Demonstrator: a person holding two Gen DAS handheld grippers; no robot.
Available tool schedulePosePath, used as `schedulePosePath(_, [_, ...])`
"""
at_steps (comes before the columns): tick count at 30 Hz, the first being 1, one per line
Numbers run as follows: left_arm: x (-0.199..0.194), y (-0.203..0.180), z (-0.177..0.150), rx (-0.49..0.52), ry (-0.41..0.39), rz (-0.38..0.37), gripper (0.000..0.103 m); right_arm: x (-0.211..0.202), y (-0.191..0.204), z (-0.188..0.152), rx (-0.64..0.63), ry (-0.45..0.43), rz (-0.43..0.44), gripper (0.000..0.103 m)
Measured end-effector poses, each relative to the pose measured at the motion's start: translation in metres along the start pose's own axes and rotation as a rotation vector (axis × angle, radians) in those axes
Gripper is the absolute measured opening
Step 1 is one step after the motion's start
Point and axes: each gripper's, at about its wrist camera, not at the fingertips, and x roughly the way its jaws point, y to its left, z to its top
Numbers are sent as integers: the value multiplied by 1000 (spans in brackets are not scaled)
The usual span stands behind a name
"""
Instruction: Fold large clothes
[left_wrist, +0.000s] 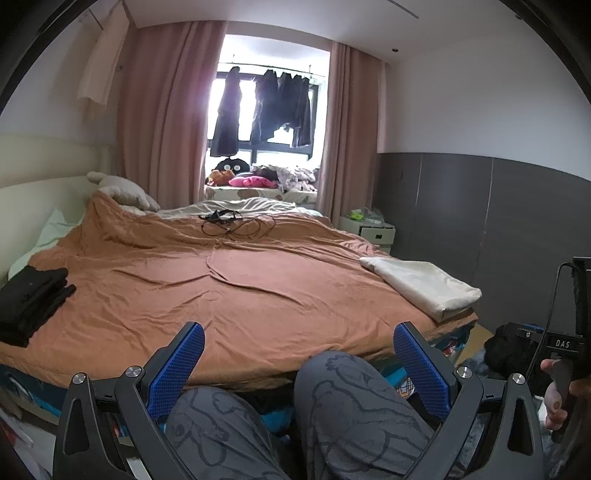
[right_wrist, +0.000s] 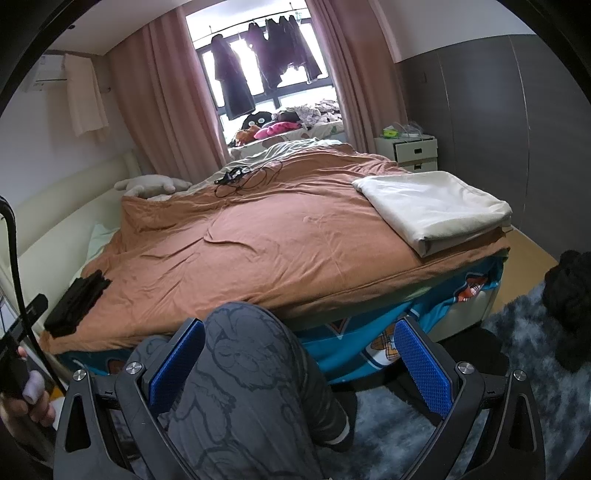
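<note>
A folded black garment (left_wrist: 31, 301) lies on the left near corner of the bed's orange cover (left_wrist: 240, 280); it also shows in the right wrist view (right_wrist: 77, 304). A dark heap of clothing (right_wrist: 570, 306) sits on the floor rug at right, and shows at the right in the left wrist view (left_wrist: 509, 350). My left gripper (left_wrist: 299, 363) is open and empty, held over the person's knees before the bed edge. My right gripper (right_wrist: 299, 363) is open and empty, low over a knee at the bed's foot.
A folded cream blanket (right_wrist: 432, 210) lies on the bed's right near corner. A black cable tangle (left_wrist: 236, 223) lies mid-bed at the back. A plush toy (left_wrist: 122, 190) rests by the headboard. A white drawer unit (right_wrist: 415, 151) stands right of the bed. A grey shaggy rug (right_wrist: 517, 369) covers the floor.
</note>
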Motion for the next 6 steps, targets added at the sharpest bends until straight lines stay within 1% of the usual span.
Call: schedulePosePath(6, [-10, -4, 0, 12, -17, 5, 103, -5, 1, -5, 2, -8, 10, 103])
